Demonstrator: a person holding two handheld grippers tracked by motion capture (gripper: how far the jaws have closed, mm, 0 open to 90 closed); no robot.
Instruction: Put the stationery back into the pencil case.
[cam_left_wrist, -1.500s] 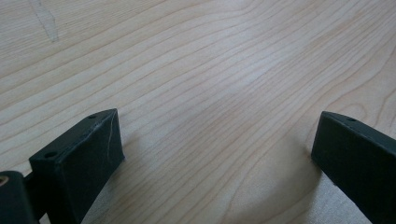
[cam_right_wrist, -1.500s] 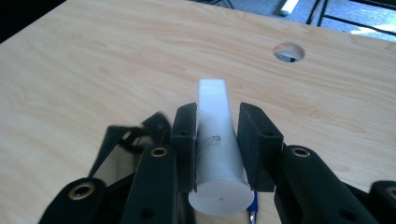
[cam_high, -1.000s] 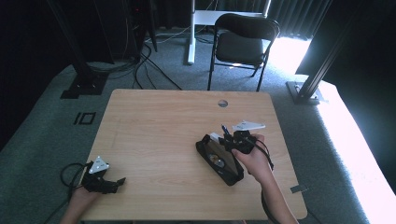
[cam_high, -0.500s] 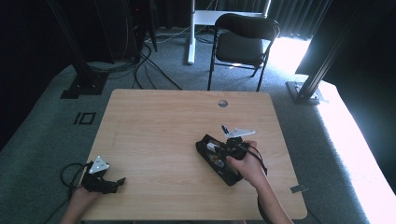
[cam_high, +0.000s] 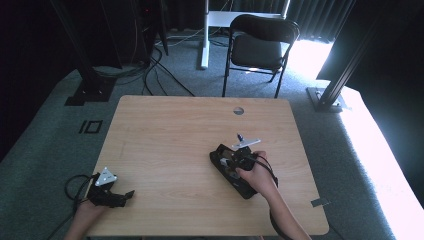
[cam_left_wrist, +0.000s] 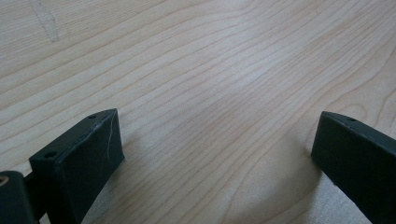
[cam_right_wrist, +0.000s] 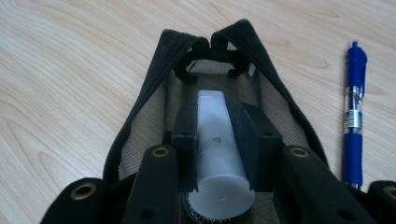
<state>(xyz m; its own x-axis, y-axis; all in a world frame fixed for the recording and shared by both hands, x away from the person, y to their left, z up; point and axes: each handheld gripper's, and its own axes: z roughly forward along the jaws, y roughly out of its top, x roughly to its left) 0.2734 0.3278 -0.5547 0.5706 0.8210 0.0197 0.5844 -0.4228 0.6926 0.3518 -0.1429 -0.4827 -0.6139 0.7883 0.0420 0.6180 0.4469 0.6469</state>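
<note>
Fingers (cam_right_wrist: 254, 140) of the right gripper (cam_right_wrist: 219, 144) clamp a white tube (cam_right_wrist: 218, 149) inside the open black pouch (cam_right_wrist: 140, 112); lower it flat, then release; left gripper (cam_left_wrist: 210, 154) rests wide, empty, on the table (cam_left_wrist: 210, 56).

faint dark print on white tube (cam_right_wrist: 219, 154), unreadable
</note>
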